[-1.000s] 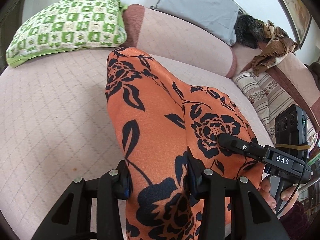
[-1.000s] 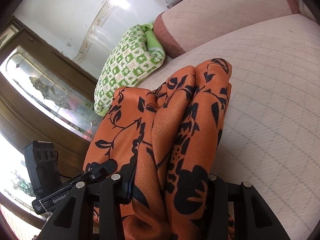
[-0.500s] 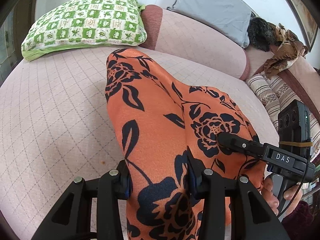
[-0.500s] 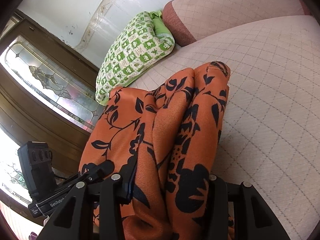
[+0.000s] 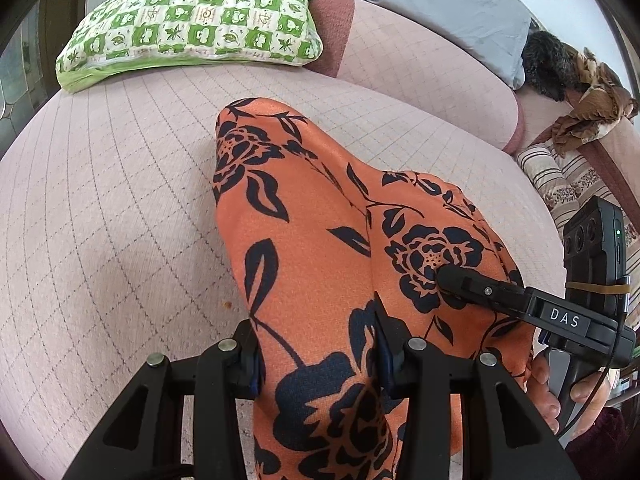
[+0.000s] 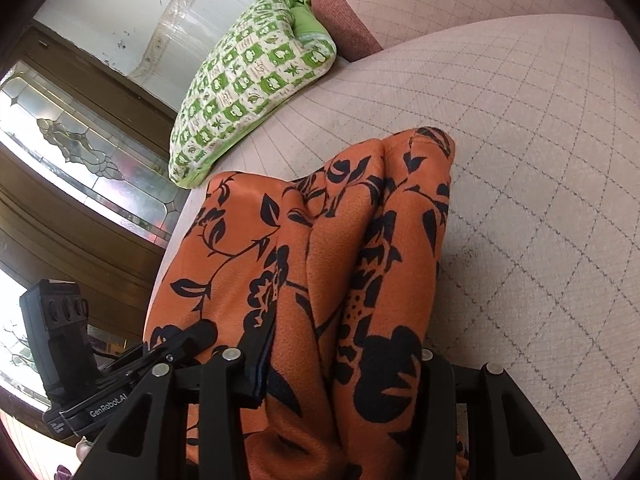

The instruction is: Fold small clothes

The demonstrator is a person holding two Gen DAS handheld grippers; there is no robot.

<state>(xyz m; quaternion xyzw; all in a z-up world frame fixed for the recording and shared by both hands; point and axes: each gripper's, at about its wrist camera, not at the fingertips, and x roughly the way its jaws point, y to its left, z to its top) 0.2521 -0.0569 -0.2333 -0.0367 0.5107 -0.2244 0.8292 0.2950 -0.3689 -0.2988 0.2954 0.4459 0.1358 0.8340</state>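
An orange garment with black flowers is held up in folds over a pink quilted sofa seat. My left gripper is shut on its near edge, cloth bunched between the fingers. My right gripper is shut on the same garment, which hangs in thick folds between its fingers. The right gripper also shows in the left wrist view, at the garment's right edge. The left gripper shows in the right wrist view, at the lower left.
A green checked pillow lies at the back left of the seat. A grey cushion leans on the backrest. A brown crumpled cloth and a striped cushion sit at the right. A wooden glazed door stands left.
Both grippers have carried the garment forward and lower over the seat; the pillow and backrest have shifted right in the left wrist view. Both grips are unchanged.
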